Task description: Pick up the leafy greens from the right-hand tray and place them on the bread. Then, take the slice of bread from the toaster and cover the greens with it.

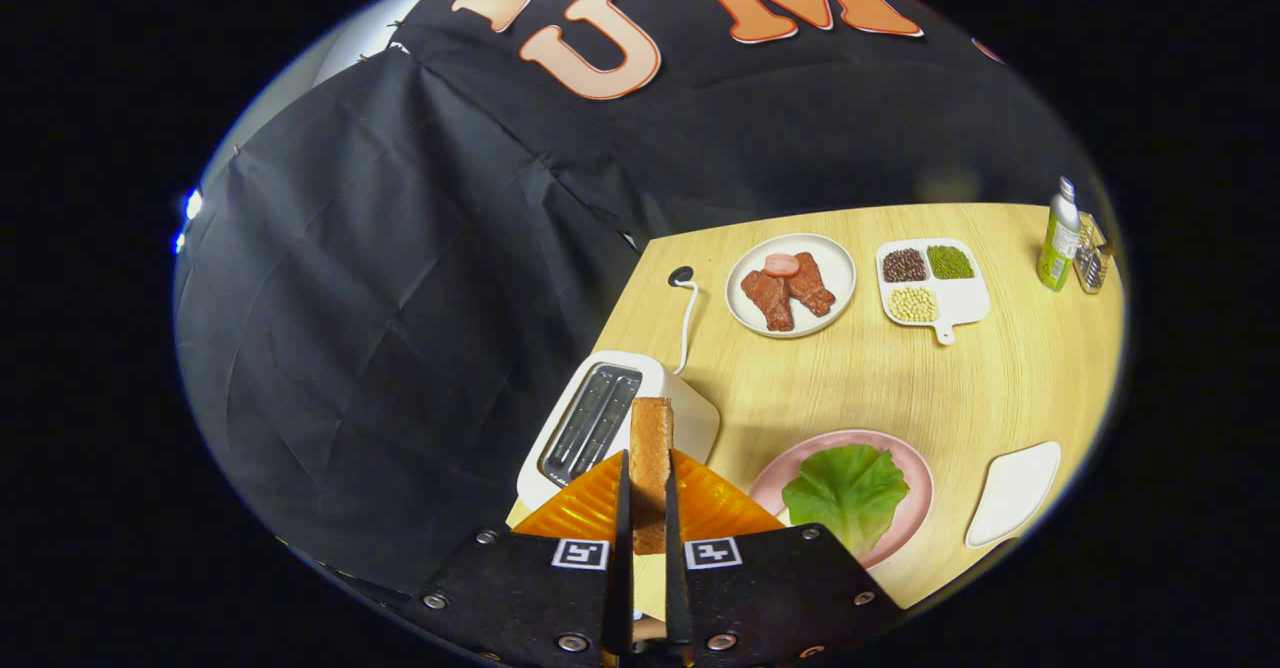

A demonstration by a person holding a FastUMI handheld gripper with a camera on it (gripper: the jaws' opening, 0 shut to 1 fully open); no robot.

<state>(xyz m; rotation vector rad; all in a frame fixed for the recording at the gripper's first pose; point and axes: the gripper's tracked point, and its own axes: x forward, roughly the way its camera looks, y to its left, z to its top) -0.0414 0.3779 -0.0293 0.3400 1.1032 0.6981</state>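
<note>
Gripper view: hand-held gripper (648, 493) narrow, both fingers pressed on bread slice (651, 468), held upright on edge between them, clear above desk (850, 378). Toaster (610, 423) just beyond fingers, slots bare; judgement: slice lifted out for covering step. Leafy greens (845, 493) lie flat on pink plate (915, 478), near and to right of fingers; bread beneath greens cannot tell. White tray (1015, 493) further right, nothing on it. Judgement: slice needs carrying right and tipping flat over greens
</note>
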